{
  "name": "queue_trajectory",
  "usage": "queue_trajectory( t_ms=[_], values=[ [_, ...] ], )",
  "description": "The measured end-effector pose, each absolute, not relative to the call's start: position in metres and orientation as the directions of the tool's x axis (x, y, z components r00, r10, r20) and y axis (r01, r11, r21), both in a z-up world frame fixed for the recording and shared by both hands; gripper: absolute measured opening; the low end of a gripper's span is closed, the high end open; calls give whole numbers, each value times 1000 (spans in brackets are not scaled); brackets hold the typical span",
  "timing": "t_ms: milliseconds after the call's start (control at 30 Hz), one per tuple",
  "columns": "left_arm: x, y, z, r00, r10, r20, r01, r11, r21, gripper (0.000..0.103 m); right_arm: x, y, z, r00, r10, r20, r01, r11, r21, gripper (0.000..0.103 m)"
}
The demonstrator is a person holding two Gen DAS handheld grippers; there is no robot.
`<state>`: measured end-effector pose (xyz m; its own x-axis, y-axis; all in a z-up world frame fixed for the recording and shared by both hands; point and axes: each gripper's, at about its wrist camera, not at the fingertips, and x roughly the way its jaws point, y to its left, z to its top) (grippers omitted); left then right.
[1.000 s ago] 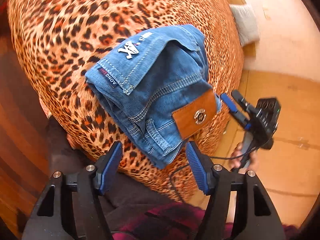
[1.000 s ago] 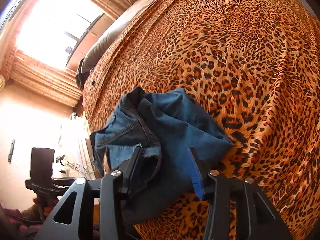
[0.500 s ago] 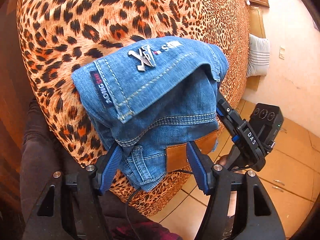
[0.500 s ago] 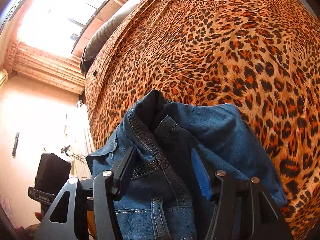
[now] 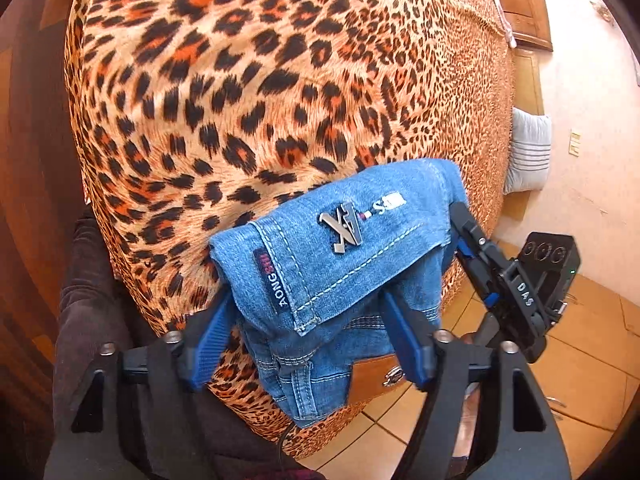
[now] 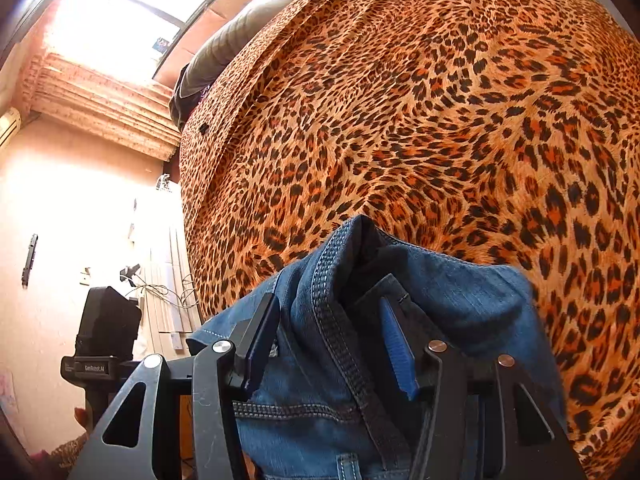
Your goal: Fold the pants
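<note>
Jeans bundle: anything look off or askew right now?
Yes. The folded jeans sit at the very edge of the leopard bedspread, their lower part overhanging the tiled floor. The fold looks bunched rather than flat, with both grippers straddling it.

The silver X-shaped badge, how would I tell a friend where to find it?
Start at the big leopard-print bedspread and go to its near edge, where a folded bundle of blue jeans sits between two claws. The silver X-shaped badge is pinned on the top flap, left of a small white label. It is the only shiny metal piece there; the brown leather patch lies lower down.
</note>
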<state>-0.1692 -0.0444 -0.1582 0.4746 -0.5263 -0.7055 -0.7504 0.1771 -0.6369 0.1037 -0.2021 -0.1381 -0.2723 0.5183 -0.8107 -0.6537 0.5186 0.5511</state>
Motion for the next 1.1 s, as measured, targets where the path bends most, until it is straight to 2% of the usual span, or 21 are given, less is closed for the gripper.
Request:
queue_trajectory(
  t_ms=[33, 100, 167, 267, 333, 367, 433, 467, 533, 600, 700, 767, 800, 833, 933, 1000, 1100],
  values=[
    [-167, -50, -153, 461, -530, -711, -746, 201, -634, 36, 100, -198, -132, -252, 514, -820, -676, 513, 529, 22],
    [-165, -66, -132, 469, -510, -721, -723, 248, -645, 36, 94, -196, -107, -221, 547, -807, -717, 470, 515, 17],
    [-157, -76, -127, 443, -510, -737, -709, 303, -636, 36, 97, -202, -89, -169, 562, -810, -751, 459, 475, 17],
    [-144, -84, -153, 351, -529, -773, -754, 330, -568, 33, 119, -197, -122, -38, 387, -921, -779, 566, 270, 15],
    [-147, -84, -157, 354, -551, -755, -765, 294, -573, 31, 135, -209, -139, -113, 381, -918, -716, 609, 341, 19],
    [-151, -83, -151, 364, -556, -747, -753, 296, -587, 31, 139, -218, -132, -128, 442, -888, -673, 618, 405, 26],
    [-161, -84, -138, 364, -545, -755, -738, 326, -591, 31, 138, -236, -116, -180, 529, -829, -649, 570, 504, 28],
    [-164, -87, -133, 368, -550, -750, -726, 334, -601, 31, 135, -245, -110, -187, 528, -828, -660, 556, 504, 31],
    [-160, -96, -126, 363, -578, -731, -705, 342, -621, 41, 128, -262, -112, -192, 479, -856, -687, 558, 467, 48],
    [-153, -107, -122, 351, -586, -731, -679, 378, -629, 50, 122, -281, -123, -224, 444, -868, -671, 576, 468, 48],
    [-133, -126, -124, 287, -570, -770, -654, 472, -592, 50, 110, -303, -146, -296, 435, -850, -608, 601, 519, 48],
    [-126, -141, -132, 222, -589, -777, -650, 505, -568, 50, 98, -309, -151, -294, 403, -867, -624, 606, 494, 39],
    [-123, -149, -137, 171, -584, -794, -647, 541, -537, 50, 91, -310, -145, -278, 403, -872, -658, 581, 478, 25],
    [-121, -156, -145, 132, -584, -801, -644, 564, -517, 50, 83, -312, -135, -256, 417, -872, -688, 555, 468, 16],
    [-126, -173, -168, 53, -630, -774, -662, 559, -500, 50, 72, -321, -112, -166, 436, -884, -743, 534, 403, 15],
    [-128, -171, -167, 62, -651, -757, -665, 538, -518, 50, 72, -322, -129, -126, 349, -929, -770, 555, 313, 15],
    [-138, -160, -146, 119, -663, -739, -631, 524, -572, 50, 76, -325, -144, -148, 318, -936, -756, 574, 314, 18]
  ],
)
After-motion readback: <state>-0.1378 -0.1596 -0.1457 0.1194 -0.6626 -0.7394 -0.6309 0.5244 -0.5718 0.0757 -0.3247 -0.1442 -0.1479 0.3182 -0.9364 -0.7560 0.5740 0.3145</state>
